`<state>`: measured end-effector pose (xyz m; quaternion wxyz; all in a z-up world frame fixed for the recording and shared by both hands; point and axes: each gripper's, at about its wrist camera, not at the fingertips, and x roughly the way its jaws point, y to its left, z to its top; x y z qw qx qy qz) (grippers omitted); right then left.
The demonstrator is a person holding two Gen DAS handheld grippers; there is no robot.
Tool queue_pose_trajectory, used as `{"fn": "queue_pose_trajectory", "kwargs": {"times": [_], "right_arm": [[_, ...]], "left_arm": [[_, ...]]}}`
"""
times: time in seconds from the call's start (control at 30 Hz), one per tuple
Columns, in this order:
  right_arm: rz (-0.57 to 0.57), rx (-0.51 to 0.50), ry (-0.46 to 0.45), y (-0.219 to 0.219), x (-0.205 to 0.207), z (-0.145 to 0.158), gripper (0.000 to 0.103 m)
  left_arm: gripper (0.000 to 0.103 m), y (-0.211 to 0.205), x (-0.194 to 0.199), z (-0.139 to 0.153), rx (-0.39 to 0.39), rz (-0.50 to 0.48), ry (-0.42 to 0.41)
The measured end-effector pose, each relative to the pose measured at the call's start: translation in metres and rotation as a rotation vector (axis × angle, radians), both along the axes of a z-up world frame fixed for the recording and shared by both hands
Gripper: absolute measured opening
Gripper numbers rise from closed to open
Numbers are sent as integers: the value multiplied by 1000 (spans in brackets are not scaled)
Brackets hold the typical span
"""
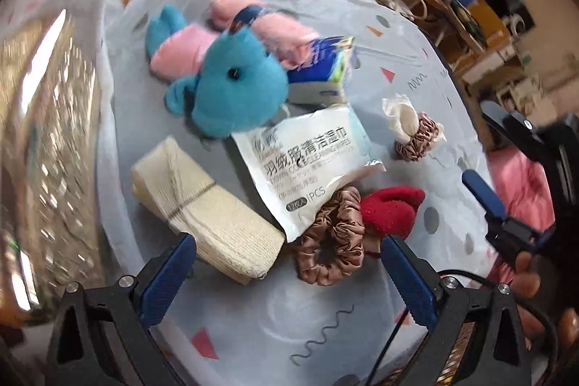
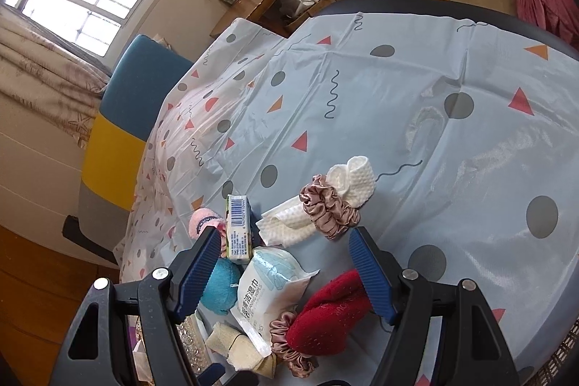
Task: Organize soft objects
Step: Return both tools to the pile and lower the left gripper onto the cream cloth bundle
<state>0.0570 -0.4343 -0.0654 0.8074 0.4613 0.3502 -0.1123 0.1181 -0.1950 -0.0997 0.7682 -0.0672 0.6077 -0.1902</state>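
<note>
Fuzzy plush fish (image 1: 235, 85); ruched satin scrunchie (image 1: 331, 243)

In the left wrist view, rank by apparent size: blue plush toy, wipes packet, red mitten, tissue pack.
1. blue plush toy and wipes packet: look alike, no ranking
2. tissue pack and red mitten: too close; the tissue pack is partly hidden
</note>
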Motion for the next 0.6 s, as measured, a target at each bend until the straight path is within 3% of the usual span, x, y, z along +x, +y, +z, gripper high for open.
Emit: {"fn": "queue_pose_trajectory", "kwargs": {"times": [0.2,0.4,0.6], "right_arm": [[-2,20,-15,-1,-1,1,75],[-14,26,-18,-3,-2,0,75],[-2,20,-8,0,0,0,75]], "left_arm": [[103,5,2,-19,-22,50,8],[103,-5,23,-17,-32,17,-59],[92,9,36,-22,-27,55,-55]]}}
